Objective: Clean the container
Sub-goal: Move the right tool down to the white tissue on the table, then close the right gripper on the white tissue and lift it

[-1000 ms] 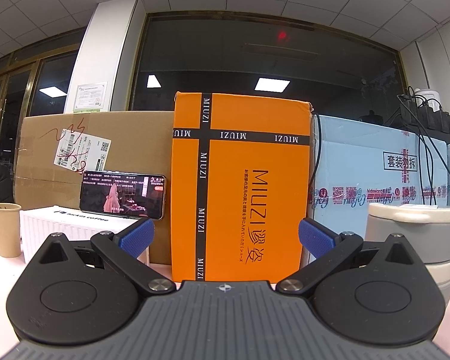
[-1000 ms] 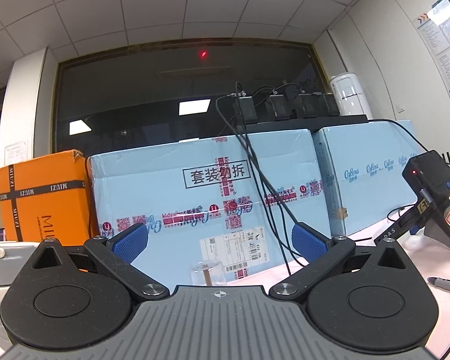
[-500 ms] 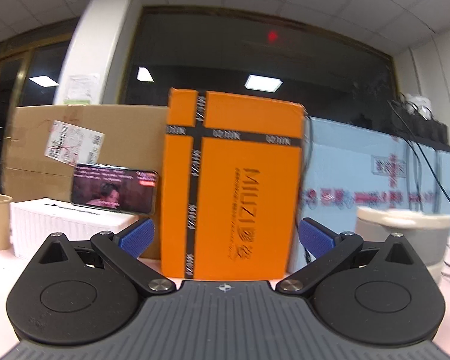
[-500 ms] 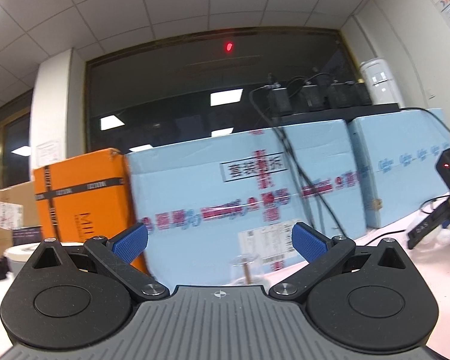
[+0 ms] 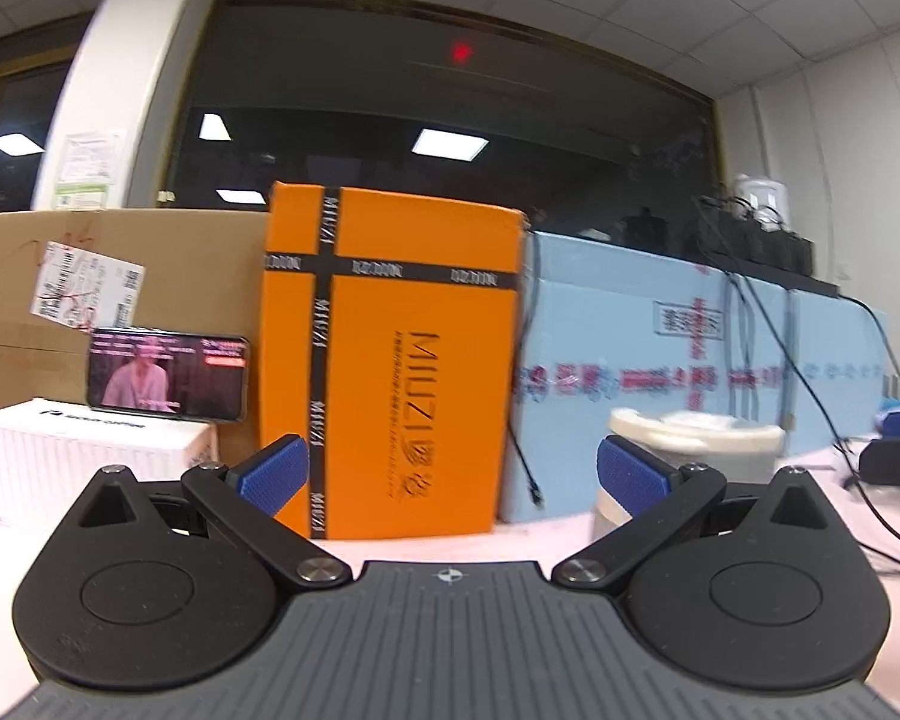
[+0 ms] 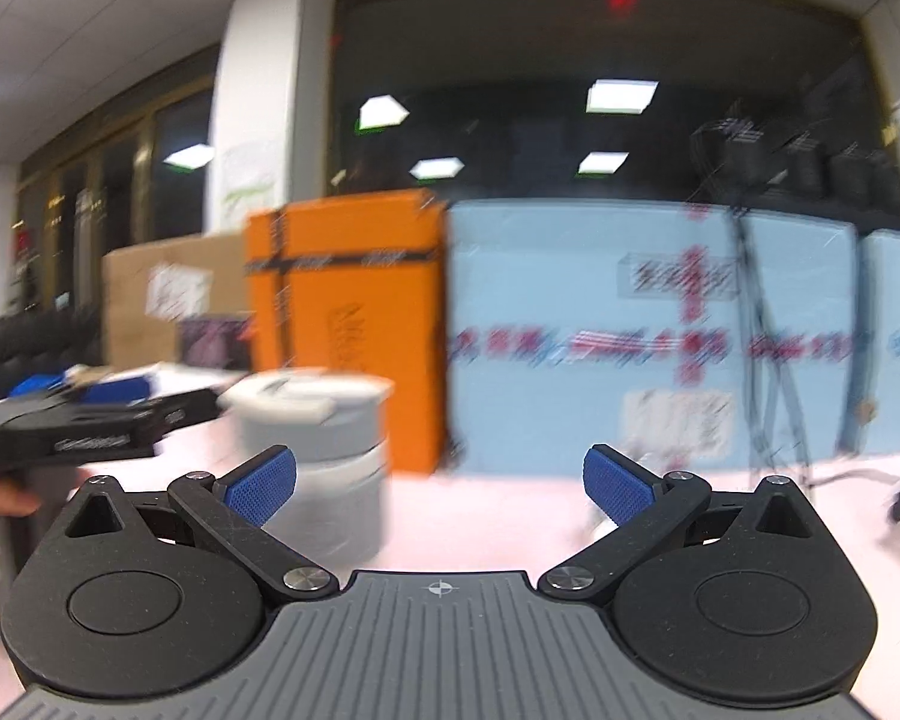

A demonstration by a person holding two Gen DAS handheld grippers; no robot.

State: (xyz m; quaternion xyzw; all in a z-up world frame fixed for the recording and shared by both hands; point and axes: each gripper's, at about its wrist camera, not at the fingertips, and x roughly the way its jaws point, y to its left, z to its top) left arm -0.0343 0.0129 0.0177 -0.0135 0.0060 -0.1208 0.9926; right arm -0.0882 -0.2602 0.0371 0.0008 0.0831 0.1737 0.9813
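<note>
As both views swing left, the grey lidded stacked container (image 6: 315, 420) now sits beyond the right gripper (image 6: 439, 483)'s left finger — left gripper (image 5: 450, 471) and right both spread, empty; approach only.

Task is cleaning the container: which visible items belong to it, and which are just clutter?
Job:
grey lidded container
left gripper, open, empty
right gripper, open, empty

Clutter:
orange box
blue cartons
phone
white box
</note>
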